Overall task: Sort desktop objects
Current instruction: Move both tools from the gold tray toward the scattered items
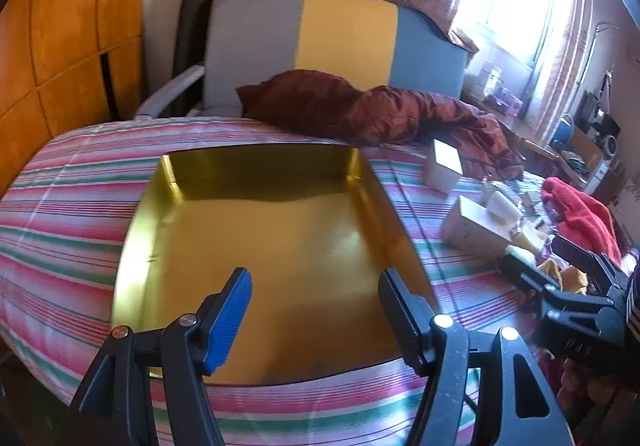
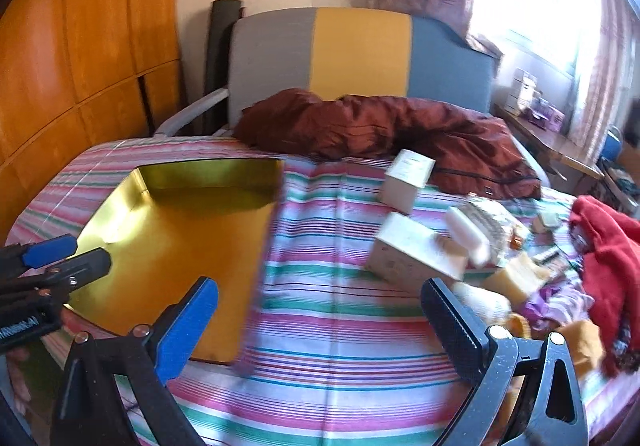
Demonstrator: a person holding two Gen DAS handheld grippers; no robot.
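A shallow gold tray lies on the striped tablecloth, with nothing in it; it also shows in the right wrist view. My left gripper is open and empty, hovering over the tray's near end. My right gripper is open and empty above the cloth, right of the tray. Two white boxes lie ahead of it, beside a pile of small items. The right gripper shows at the right edge of the left wrist view. The left gripper shows at the left edge of the right wrist view.
A dark red jacket lies at the table's far side before a grey, yellow and blue chair. A red cloth covers the right end. A wooden wardrobe stands on the left. A cluttered desk sits under the window.
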